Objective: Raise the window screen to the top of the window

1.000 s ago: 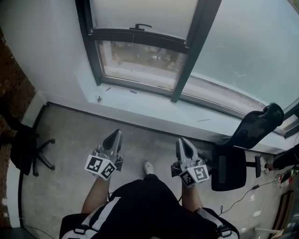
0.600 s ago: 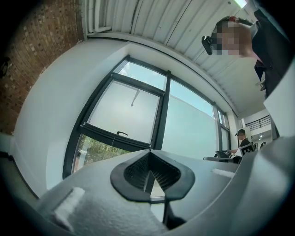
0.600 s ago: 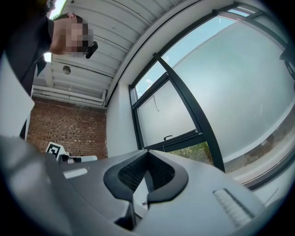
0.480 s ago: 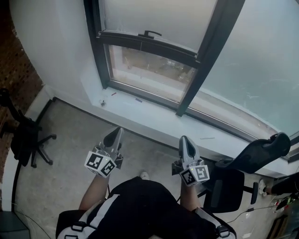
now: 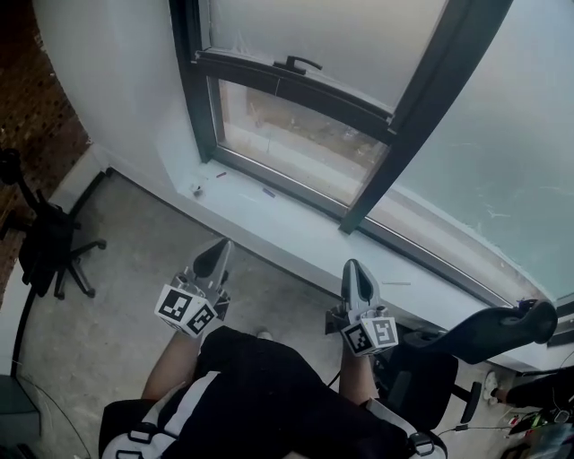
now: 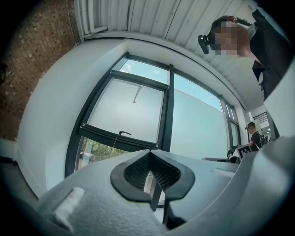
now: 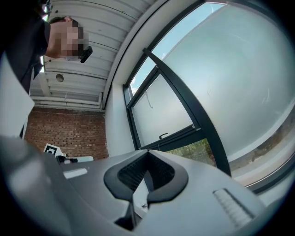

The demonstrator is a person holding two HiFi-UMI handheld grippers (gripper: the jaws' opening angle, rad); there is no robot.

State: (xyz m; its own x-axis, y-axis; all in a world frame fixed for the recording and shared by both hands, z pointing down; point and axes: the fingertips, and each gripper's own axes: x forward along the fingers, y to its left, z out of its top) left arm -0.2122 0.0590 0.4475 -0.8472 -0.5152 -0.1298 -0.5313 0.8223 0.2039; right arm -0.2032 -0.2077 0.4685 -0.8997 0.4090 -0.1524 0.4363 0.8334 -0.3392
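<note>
The pale window screen (image 5: 323,27) covers the upper part of the dark-framed window. Its dark bottom bar (image 5: 287,85) carries a small black handle (image 5: 300,64), with clear glass (image 5: 296,143) below it. Both grippers hover over the floor, short of the sill and well below the bar. My left gripper (image 5: 215,254) is shut and holds nothing; the right gripper (image 5: 352,269) is shut and holds nothing too. The left gripper view has the handle (image 6: 124,133) above the closed left gripper (image 6: 150,154). From the right gripper (image 7: 148,154), the handle (image 7: 163,135) shows just above its closed jaws.
A white windowsill (image 5: 269,224) with small bits (image 5: 195,189) on it runs under the window. One black office chair (image 5: 49,251) stands at the left by a brick wall (image 5: 36,108), another chair (image 5: 466,345) at the right. Concrete floor (image 5: 134,296) lies below.
Both grippers and the person have moved closer to the window, which now looms larger. The right-hand chair has slid toward the lower right of the head view. The jaws stay shut.
</note>
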